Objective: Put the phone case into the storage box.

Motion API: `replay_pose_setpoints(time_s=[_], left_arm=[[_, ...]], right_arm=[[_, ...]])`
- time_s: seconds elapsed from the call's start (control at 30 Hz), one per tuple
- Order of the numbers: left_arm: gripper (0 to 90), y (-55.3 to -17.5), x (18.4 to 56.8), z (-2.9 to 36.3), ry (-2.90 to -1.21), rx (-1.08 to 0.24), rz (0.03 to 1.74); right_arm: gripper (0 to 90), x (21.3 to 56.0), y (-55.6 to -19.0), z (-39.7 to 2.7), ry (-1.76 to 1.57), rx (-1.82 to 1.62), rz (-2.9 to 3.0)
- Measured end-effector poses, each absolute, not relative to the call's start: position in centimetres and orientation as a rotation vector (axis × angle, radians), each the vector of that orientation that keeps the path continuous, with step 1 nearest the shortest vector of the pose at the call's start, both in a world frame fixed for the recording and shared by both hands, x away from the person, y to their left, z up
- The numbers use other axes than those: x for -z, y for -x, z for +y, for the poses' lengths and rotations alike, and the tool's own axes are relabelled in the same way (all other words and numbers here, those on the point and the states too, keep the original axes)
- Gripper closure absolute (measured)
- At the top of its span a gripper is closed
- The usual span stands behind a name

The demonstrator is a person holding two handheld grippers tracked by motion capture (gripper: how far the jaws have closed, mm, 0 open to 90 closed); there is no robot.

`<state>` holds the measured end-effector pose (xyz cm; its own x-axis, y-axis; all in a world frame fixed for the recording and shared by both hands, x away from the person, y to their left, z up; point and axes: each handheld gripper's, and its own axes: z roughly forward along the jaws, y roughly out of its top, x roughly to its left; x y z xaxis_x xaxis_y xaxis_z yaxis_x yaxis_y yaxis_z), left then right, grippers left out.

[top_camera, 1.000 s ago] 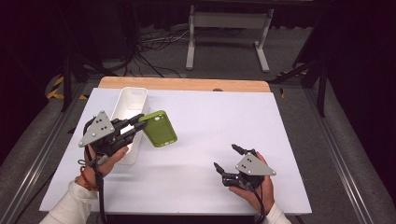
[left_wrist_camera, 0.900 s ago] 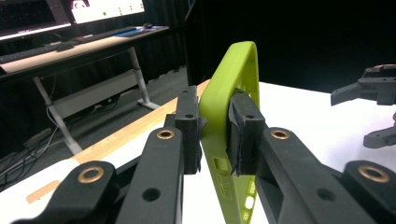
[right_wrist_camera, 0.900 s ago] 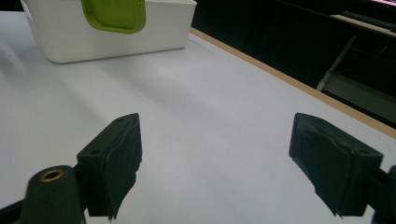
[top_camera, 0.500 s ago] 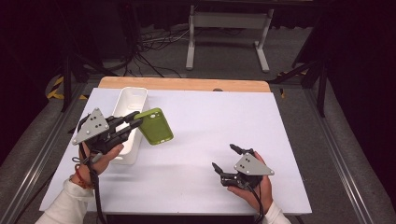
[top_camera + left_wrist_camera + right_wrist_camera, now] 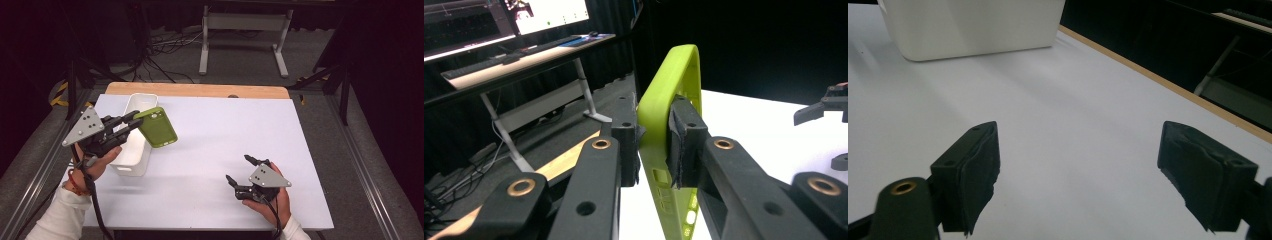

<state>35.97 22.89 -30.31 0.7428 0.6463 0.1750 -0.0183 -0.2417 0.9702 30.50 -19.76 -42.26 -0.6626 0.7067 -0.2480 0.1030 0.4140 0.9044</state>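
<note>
A lime green phone case point(image 5: 157, 126) hangs in the air above the table's left side, by the right rim of the white bin point(image 5: 136, 151). My left gripper point(image 5: 134, 122) is shut on the case's near edge. In the left gripper view the case point(image 5: 669, 95) stands on edge between the two pads point(image 5: 626, 137), which press on both faces. My right gripper point(image 5: 239, 170) rests low over the table at the front right, jaws wide open with nothing between them. In the right gripper view its pads point(image 5: 973, 172) frame bare white tabletop, and the bin point(image 5: 968, 27) stands farther off.
The white tabletop point(image 5: 225, 130) has a wooden strip point(image 5: 200, 90) along its far edge. A metal stand point(image 5: 245, 40) and cables lie on the dark floor beyond. In the left gripper view a desk with a lit monitor point(image 5: 556, 12) stands at the back.
My left gripper has lifted the green case higher and a little toward the far side, above the bin's rim. The right gripper has stayed where it was.
</note>
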Motion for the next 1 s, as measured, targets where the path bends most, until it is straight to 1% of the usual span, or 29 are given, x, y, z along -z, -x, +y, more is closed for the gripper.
replay_pose_setpoints(time_s=[0.2, 0.47, 1.0], left_arm=[[76.8, -36.4, 29.7, 23.7, -1.71, -0.669, 0.506], [76.8, -36.9, 29.0, 24.6, -1.721, -0.702, 0.504], [76.8, -38.4, 28.4, 27.0, -1.698, -0.729, 0.554]], right_arm=[[17.8, 42.3, -30.6, -19.8, -0.683, -1.25, 2.054], [17.9, 42.1, -30.6, -19.9, -0.69, -1.26, 2.044], [17.8, 42.1, -30.8, -19.7, -0.674, -1.259, 2.055]])
